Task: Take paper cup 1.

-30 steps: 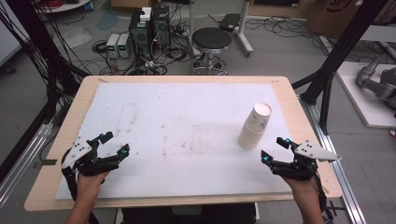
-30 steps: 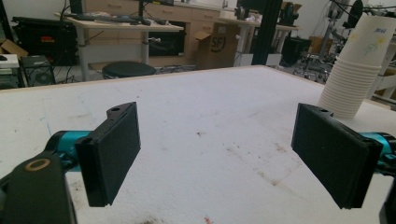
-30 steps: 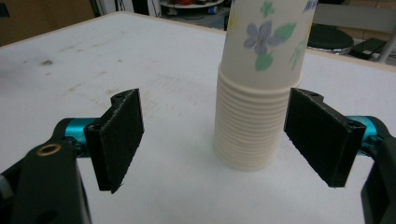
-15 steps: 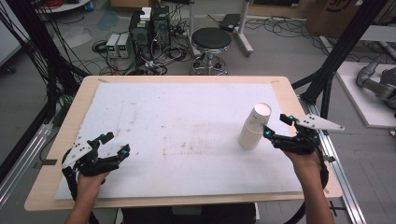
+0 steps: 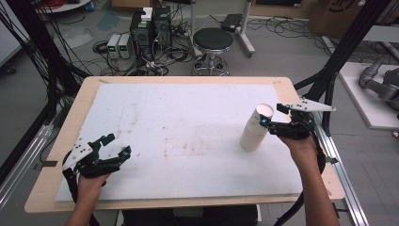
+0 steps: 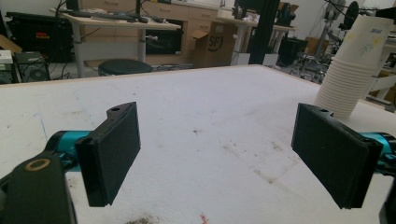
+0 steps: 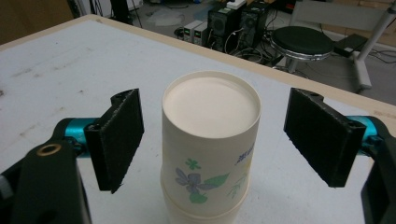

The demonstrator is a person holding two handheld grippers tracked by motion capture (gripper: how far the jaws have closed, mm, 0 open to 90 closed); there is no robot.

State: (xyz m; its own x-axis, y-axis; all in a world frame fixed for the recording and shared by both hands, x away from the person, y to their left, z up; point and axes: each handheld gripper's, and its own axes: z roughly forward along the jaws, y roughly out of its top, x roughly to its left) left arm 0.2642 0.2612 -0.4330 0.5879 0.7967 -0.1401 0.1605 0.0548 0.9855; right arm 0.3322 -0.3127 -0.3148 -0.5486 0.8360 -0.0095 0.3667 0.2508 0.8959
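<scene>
A stack of upturned paper cups (image 5: 255, 128) with a flower print stands on the right part of the white table top (image 5: 188, 113). My right gripper (image 5: 272, 114) is held at the top of the stack, just to its right in the high view. In the right gripper view the top cup (image 7: 210, 140) stands between the two black pads (image 7: 119, 140), with a clear gap on each side, so the gripper is open. Near the front left, my left gripper (image 5: 118, 144) hovers low over the table, open with nothing between its pads (image 6: 112, 154). The cup stack (image 6: 352, 65) shows far off at its right.
A black stool (image 5: 212, 40) and computer boxes (image 5: 150, 23) with cables stand on the floor beyond the far table edge. Black frame posts (image 5: 348, 42) rise at the right, and a grey machine part (image 5: 379, 84) lies on a white platform there.
My right gripper has moved from near the table's front edge up and away from me, to the top of the cup stack. The left gripper and the stack have stayed put.
</scene>
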